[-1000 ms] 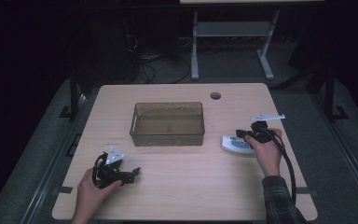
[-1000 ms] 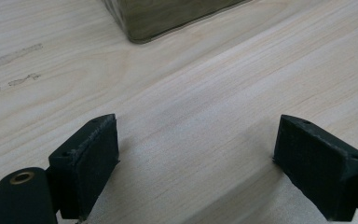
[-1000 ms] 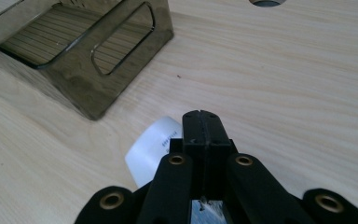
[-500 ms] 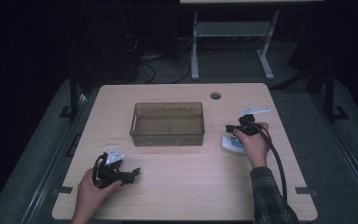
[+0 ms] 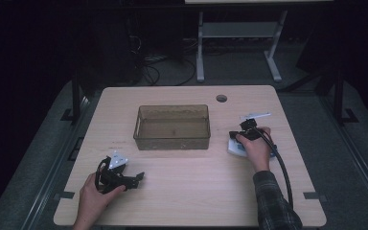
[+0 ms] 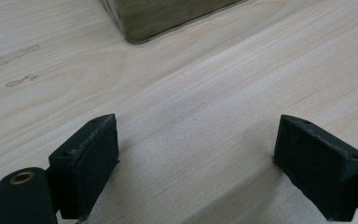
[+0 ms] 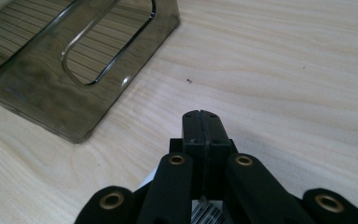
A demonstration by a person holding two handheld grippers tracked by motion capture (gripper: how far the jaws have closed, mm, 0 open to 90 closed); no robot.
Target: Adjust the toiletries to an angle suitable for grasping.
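Packet point(image 5: 235, 147), white and flat, lies right of the bin point(image 5: 172, 127), partly under the right hand; too covered to tell its long axis or which way it points. Right gripper point(image 7: 203, 122) hovers over it, jaws pressed together on nothing, probably poised to pick it up. Bin sits mid-table point(image 5: 191, 191), long side running left to right. Left gripper point(image 6: 196, 158) rests near the front left, jaws wide apart, seemingly waiting.
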